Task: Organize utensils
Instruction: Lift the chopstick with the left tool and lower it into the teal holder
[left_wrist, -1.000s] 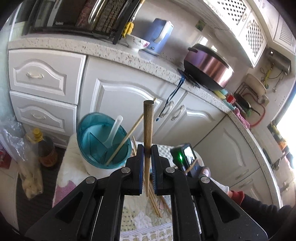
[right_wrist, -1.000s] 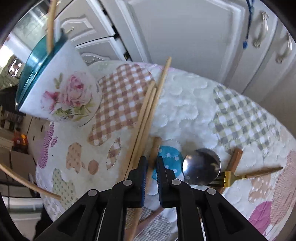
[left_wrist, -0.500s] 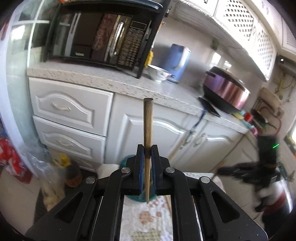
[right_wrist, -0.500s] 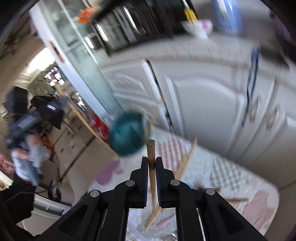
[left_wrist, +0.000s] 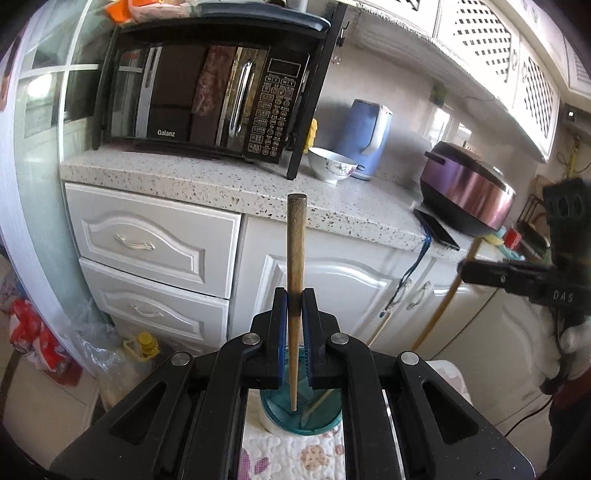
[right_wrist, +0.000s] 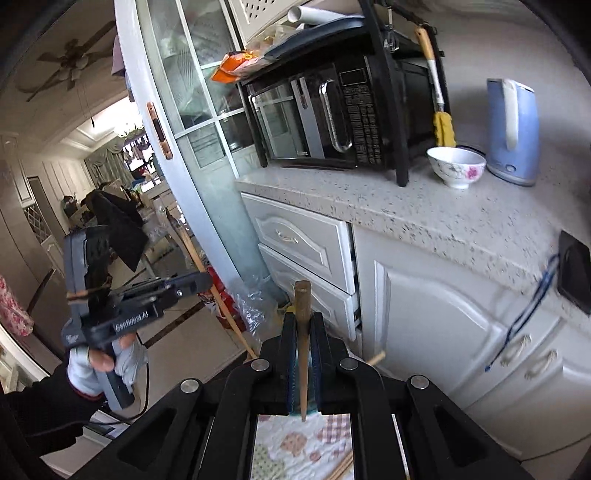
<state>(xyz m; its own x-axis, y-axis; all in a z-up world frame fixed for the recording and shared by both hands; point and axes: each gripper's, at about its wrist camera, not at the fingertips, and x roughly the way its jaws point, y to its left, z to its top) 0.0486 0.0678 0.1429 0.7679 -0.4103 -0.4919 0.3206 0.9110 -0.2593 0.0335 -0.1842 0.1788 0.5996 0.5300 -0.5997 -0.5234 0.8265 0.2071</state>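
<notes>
While both claws are raised before the white cabinets (left_wrist: 343, 280), the left claw (left_wrist: 294, 306) clamps a wooden chopstick (left_wrist: 295, 258) upright, its lower tip over the teal holder (left_wrist: 301, 419) on the quilted cloth (left_wrist: 295, 458). The right claw (right_wrist: 303, 332) pinches a second chopstick (right_wrist: 303, 317) the same way.

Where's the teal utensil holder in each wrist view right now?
Left wrist: teal utensil holder bottom centre, below the left hand-held gripper.
Right wrist: only a teal sliver shows between the right hand-held gripper fingers.
Shared landmark: microwave.
</notes>
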